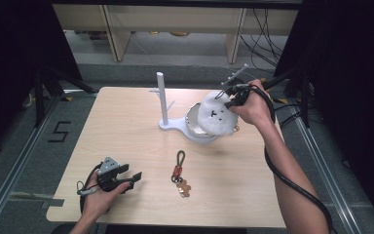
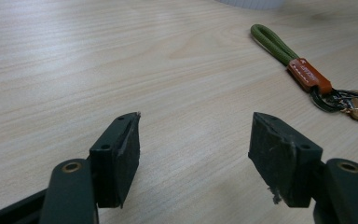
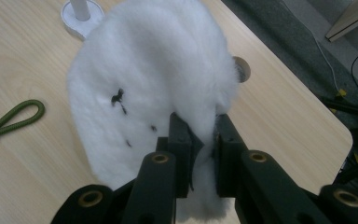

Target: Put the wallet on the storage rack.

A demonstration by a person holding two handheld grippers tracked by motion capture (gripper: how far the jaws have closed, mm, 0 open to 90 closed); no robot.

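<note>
The floor at the left bears a marked "5" (image 1: pixel 58 131). The right gripper (image 3: pixel 204 135) pinches the white fluffy pouch (image 3: pixel 154 84), hanging lengthwise downward; the left gripper (image 2: pixel 193 140) gapes wide.

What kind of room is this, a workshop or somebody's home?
Most likely a lab or recording room rather than a home. A lone wooden table stands between metal floor rails, with loose cables behind it, and a person works with a handheld right gripper and left gripper.

Black two-jaw grippers (image 2: pixel 193 154) on matte arms with brass-ringed screw holes (pads frayed at the edges); grey three-cornered plate (image 1: pixel 108 164) on top, thick black cable (image 1: pixel 292 183) trailing; forearms unsleeved.
</note>
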